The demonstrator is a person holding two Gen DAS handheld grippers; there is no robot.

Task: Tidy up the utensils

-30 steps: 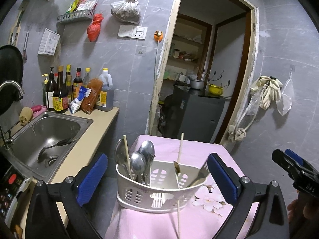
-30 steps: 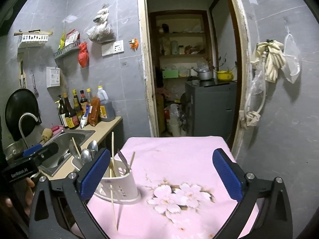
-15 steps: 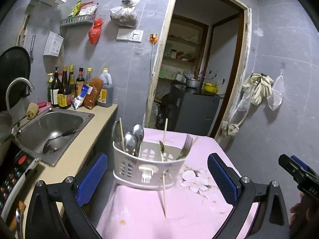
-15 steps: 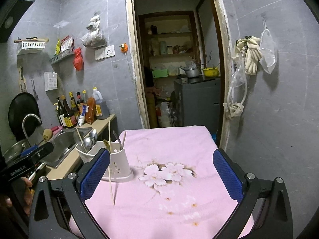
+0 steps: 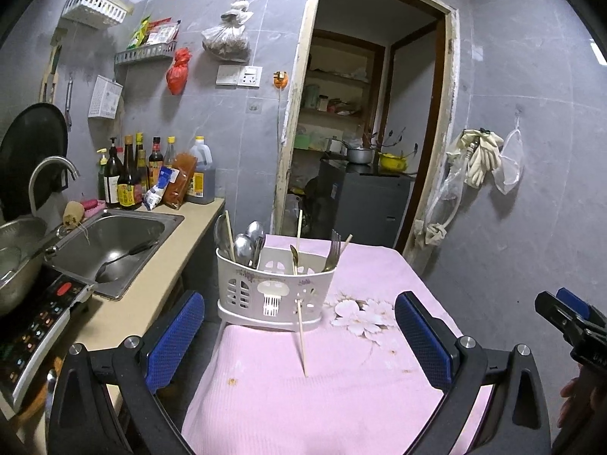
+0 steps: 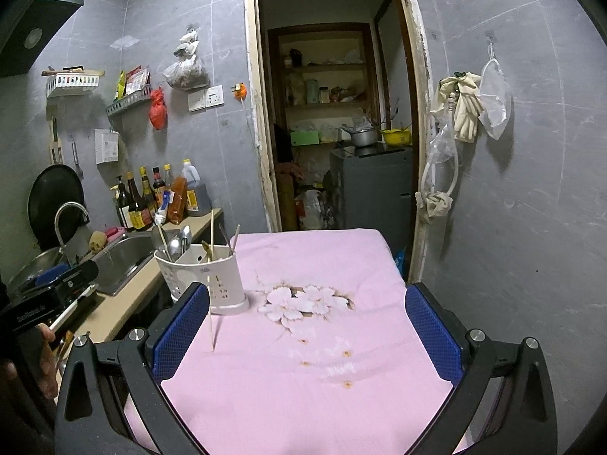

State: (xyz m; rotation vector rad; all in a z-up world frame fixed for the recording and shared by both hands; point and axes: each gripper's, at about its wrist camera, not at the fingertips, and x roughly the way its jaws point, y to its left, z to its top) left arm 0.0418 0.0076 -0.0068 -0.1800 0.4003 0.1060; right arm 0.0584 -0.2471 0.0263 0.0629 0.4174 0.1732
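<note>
Right now both grippers are hanging back over the near end of the table [image 6: 303, 398], each with its fingers spread wide and carrying nothing. The left gripper [image 5: 299, 337] is facing the white utensil caddy [image 5: 273, 292], which is sitting at the far left corner of the pink cloth, just beside the counter with the sink [image 5: 114, 239]. Spoons [image 5: 246, 242] are standing bowl-up in its left compartment, and a fork [image 5: 332, 252] and a small spoon are leaning in the right one, so they are sorted by kind, I would say. One chopstick [image 5: 300, 326] is not standing inside like the rest: it is leaning against the caddy's front wall with its tip resting on the cloth. To me that looks like the one piece left out of place. The right gripper [image 6: 307, 330] is pointing at the bare flowered middle of the cloth, well apart from the caddy, probably keeping clear.
</note>
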